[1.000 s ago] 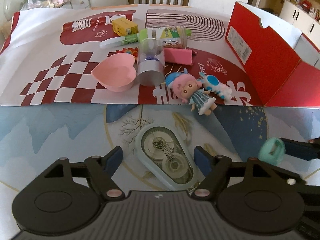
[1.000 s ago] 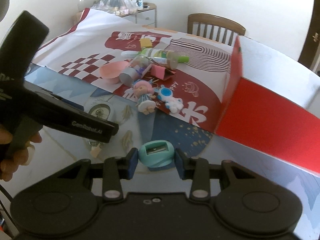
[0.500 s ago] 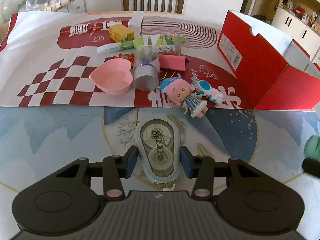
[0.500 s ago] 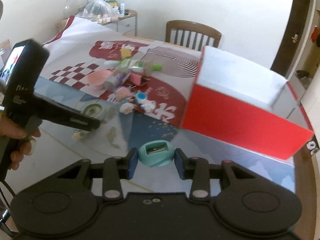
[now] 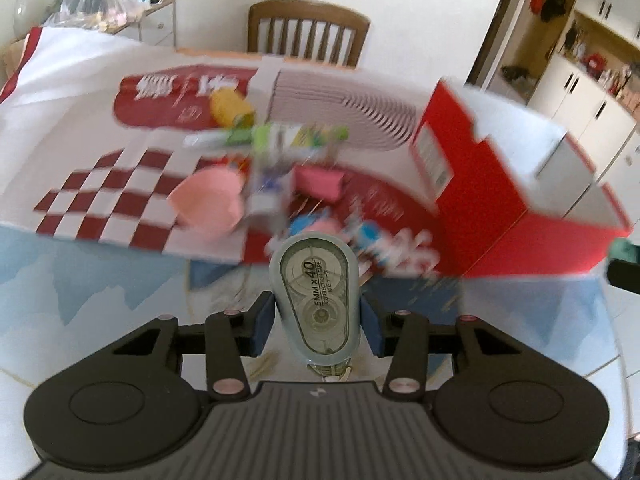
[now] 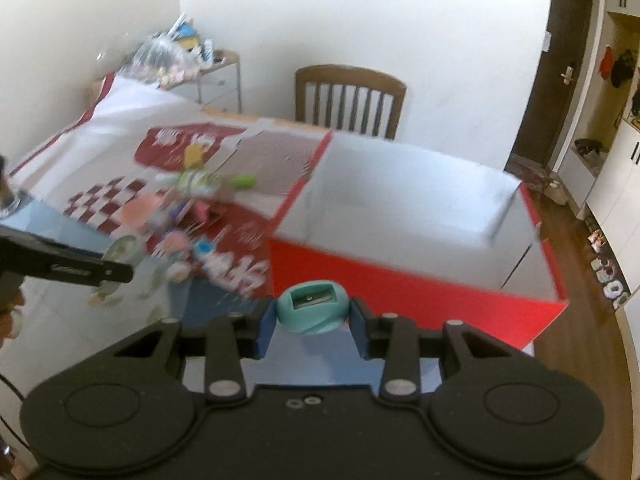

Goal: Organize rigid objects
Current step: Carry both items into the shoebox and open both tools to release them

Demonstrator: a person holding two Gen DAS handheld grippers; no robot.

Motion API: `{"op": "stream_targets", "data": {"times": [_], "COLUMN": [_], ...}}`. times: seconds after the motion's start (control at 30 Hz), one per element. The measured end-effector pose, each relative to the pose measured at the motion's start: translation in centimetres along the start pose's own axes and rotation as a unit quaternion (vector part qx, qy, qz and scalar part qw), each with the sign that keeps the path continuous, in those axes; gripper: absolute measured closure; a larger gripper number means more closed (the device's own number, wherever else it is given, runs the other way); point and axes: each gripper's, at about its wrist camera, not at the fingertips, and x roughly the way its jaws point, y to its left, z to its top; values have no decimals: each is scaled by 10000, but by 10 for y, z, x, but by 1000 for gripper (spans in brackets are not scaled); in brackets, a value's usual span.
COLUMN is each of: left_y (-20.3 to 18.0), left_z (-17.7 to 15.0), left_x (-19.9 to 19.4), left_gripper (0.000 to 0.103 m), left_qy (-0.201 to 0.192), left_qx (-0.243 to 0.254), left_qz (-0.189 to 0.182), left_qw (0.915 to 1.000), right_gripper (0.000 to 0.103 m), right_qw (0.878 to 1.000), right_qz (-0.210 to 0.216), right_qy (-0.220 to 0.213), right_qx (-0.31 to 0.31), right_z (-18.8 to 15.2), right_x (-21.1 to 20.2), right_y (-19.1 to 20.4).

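In the left wrist view, motion blur smears most of the surface (image 5: 100, 300): the pink heart-shaped dish (image 5: 206, 202), the yellow box (image 5: 230, 108), the green-and-white tube (image 5: 272, 136) and the pink block (image 5: 318, 178) are only soft shapes, and the small doll figures behind the held thing cannot be made out. The red box (image 5: 476, 208) stands open on the right; its far end runs out of the picture. The left tool (image 5: 318, 326) has its blue pads pressed on both sides of the correction tape dispenser (image 5: 314, 292), held lifted off the surface; its tip near the camera is partly hidden by the tool body.

In the right wrist view, the clutter on the red-and-white cloth (image 6: 120, 148) is again blurred. The right tool (image 6: 312, 322) stands narrow, clamped on the teal pencil sharpener (image 6: 312, 306), which hangs in front of the red box's near wall, its white inside visible beyond. At the left edge the left tool's black finger crosses the dispenser, hiding much of it; a hand is barely cut into the picture.
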Motion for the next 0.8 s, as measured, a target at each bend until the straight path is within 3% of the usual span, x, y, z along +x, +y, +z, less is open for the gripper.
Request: {"op": "stream_targets", "data": {"times": [0.2, 0.37, 0.53, 0.8], "left_y": [-47, -92, -146, -223], "left_z": [40, 71, 101, 128], "left_x": [-8, 0, 34, 111], "left_gripper": [57, 57, 57, 57], "left_qy": [-285, -285, 147, 629], "left_qx": [286, 534, 892, 1346], "left_qz": [-272, -510, -784, -762], "left_qw": [9988, 9969, 9928, 9860], "right_gripper": [65, 65, 65, 65], "right_qw": [9998, 9999, 9991, 9952], "right_qz": [-91, -87, -25, 242], "right_qy": [-167, -15, 350, 940], "right_qx": [61, 81, 218, 91], "right_z": [26, 35, 39, 40], "right_x": [12, 39, 71, 114], "right_y": [-48, -82, -119, -143]}}
